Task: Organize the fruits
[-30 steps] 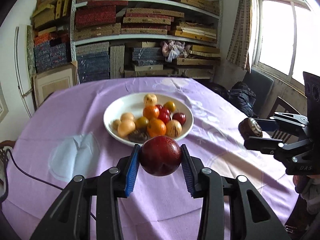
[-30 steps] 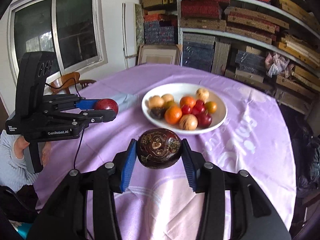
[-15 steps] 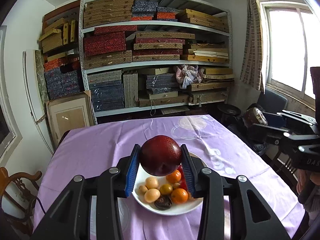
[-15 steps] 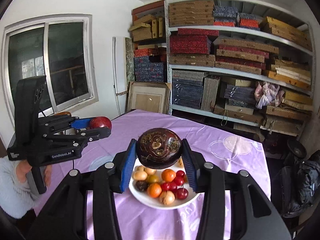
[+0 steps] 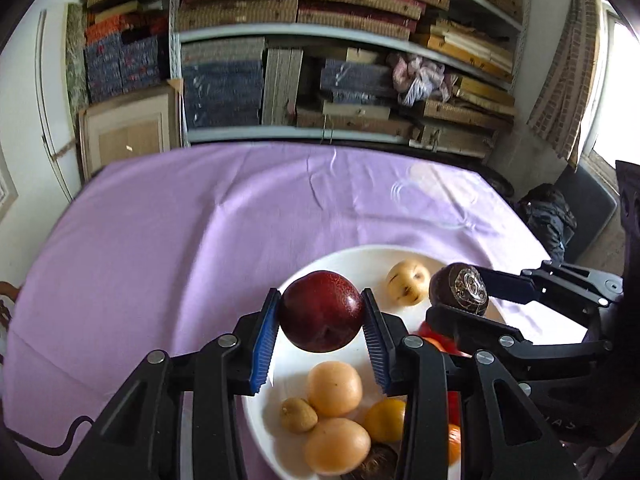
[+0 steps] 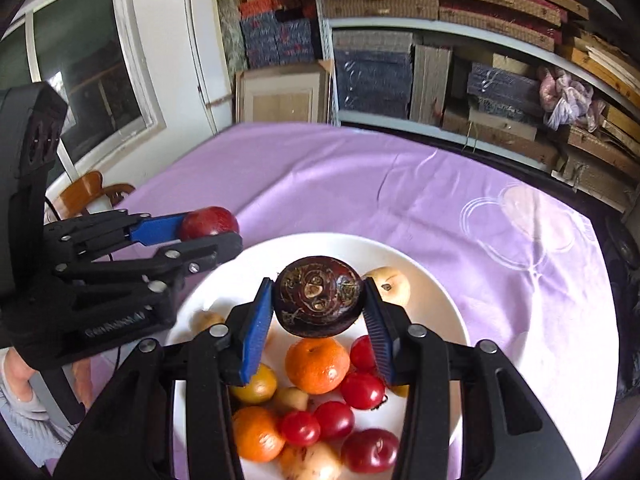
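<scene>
Left gripper (image 5: pixel 320 332) pinching a dark red plum (image 5: pixel 320 311) across its widest part, blue pads pressed on both sides. Right gripper (image 6: pixel 318 320) pinching in the same way a dark brown round fruit (image 6: pixel 319 301), maybe a mangosteen, with the dry stem end turned to the camera. Both held in the air above the white plate (image 6: pixel 432 272), not touching it; in the left view, the plum hanging over the left rim of the plate.

Probably light, both of them. Plum: smooth, glossy skin, likely slippery and easy to bruise, so a gentle squeeze at the middle seems best. Brown fruit: looks harder and rougher in the shell, probably safer against slipping. Round shape on both, so likely to roll if dropped from height.

On the plate already: 2 oranges (image 6: pixel 317 364), several small red fruits (image 6: pixel 362 390), some yellow ones (image 6: pixel 394 285). Little free space, mostly at the far side.

Under the plate, a purple tablecloth (image 5: pixel 180 240) with soft folds, flat enough. Behind, shelves (image 5: pixel 340 32) full of stacked boxes, a window (image 6: pixel 80 72) at the left, a wooden chair (image 6: pixel 86 192) near the table corner.
</scene>
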